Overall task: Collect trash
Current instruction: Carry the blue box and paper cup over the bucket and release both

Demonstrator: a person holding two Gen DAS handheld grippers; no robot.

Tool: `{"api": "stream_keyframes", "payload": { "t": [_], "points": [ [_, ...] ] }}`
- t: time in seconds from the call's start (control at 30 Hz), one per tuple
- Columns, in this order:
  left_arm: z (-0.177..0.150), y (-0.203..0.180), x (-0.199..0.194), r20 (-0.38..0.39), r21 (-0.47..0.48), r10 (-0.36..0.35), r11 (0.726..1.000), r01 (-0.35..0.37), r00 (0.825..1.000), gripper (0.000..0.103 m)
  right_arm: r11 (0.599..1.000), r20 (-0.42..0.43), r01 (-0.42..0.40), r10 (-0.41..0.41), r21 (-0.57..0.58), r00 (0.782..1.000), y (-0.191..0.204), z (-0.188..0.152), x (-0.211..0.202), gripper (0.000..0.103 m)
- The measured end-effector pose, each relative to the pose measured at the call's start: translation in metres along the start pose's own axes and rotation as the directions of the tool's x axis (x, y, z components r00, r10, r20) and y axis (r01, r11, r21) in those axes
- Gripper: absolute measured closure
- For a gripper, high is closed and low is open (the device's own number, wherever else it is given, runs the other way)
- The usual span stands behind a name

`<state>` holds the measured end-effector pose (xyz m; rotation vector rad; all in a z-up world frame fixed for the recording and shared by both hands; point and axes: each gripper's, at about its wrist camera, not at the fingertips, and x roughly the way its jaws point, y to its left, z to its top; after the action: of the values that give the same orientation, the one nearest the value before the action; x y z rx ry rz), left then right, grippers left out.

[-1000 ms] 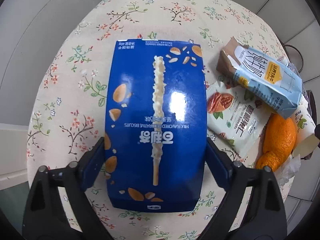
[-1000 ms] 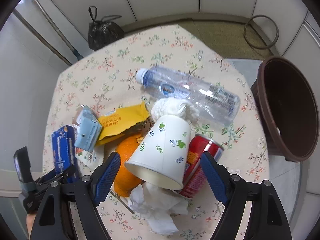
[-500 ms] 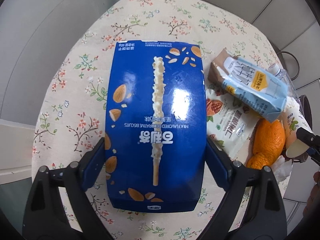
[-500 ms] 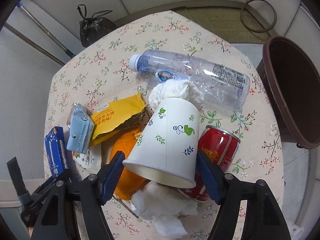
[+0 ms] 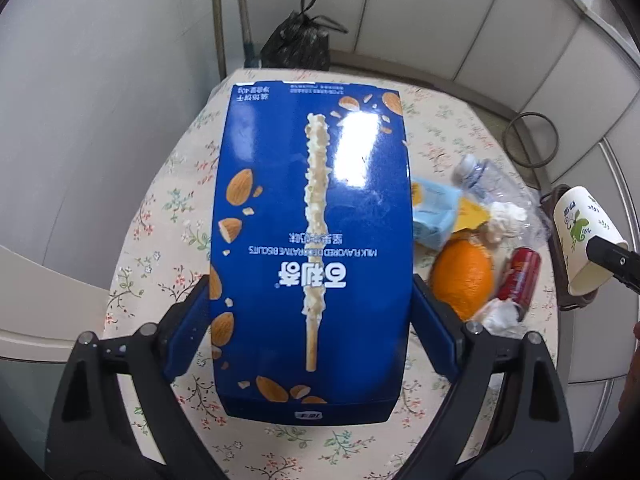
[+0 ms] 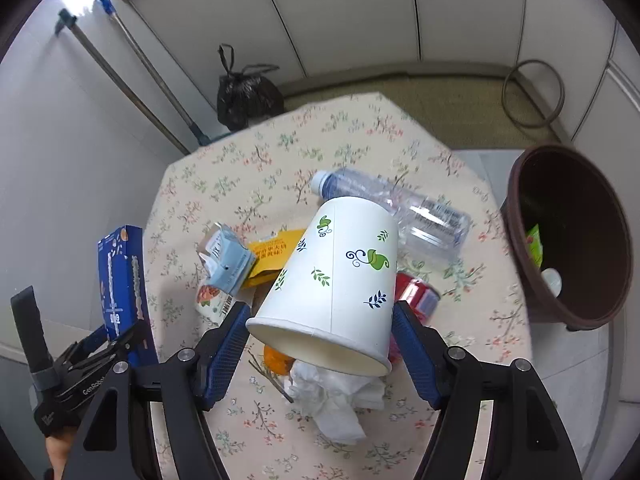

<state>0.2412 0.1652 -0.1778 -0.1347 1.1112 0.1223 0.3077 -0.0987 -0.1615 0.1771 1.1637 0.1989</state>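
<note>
Now blue biscuit box [image 5: 312, 240] clamped between left jaws, paper cup [image 6: 336, 280] between right jaws, gripped.

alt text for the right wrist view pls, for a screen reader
The right hand-held gripper holds a white paper cup with leaf prints, mouth toward the camera, above a floral tablecloth littered with a plastic bottle, tissue, wrappers and a red can. A brown bin stands at right; at left, the left hand-held gripper grips a blue biscuit box.

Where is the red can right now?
In the right wrist view, the red can lies on the table, right of the held paper cup, below the plastic bottle.
</note>
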Motion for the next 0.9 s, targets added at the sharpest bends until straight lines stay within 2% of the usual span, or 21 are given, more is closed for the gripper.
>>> {"api": "stream_keyframes", "payload": {
  "t": [0.4, 0.77, 0.8, 0.9],
  "points": [
    [-0.004, -0.065, -0.06, 0.146, 0.118, -0.073, 0.991, 0.056, 0.987, 0.011, 1.0, 0.172, 0.01, -0.01, 0.003, 0.985, -0.04, -0.013, -0.087, 0.03],
    [-0.007, -0.133, -0.074, 0.183, 0.225, -0.16, 0.967, 0.117, 0.97, 0.011, 0.995, 0.252, 0.039, -0.061, 0.094, 0.966, -0.109, -0.027, -0.136, 0.03],
    [-0.007, -0.138, -0.074, 0.18, 0.236, -0.2, 0.959, 0.155, 0.963, 0.011, 0.993, 0.255, 0.043, -0.069, 0.107, 0.964, -0.117, -0.028, -0.139, 0.03],
    [-0.009, -0.164, -0.074, 0.176, 0.268, -0.226, 0.947, 0.175, 0.958, 0.011, 0.988, 0.266, 0.053, -0.091, 0.147, 0.96, -0.143, -0.033, -0.149, 0.03]
  ]
}}
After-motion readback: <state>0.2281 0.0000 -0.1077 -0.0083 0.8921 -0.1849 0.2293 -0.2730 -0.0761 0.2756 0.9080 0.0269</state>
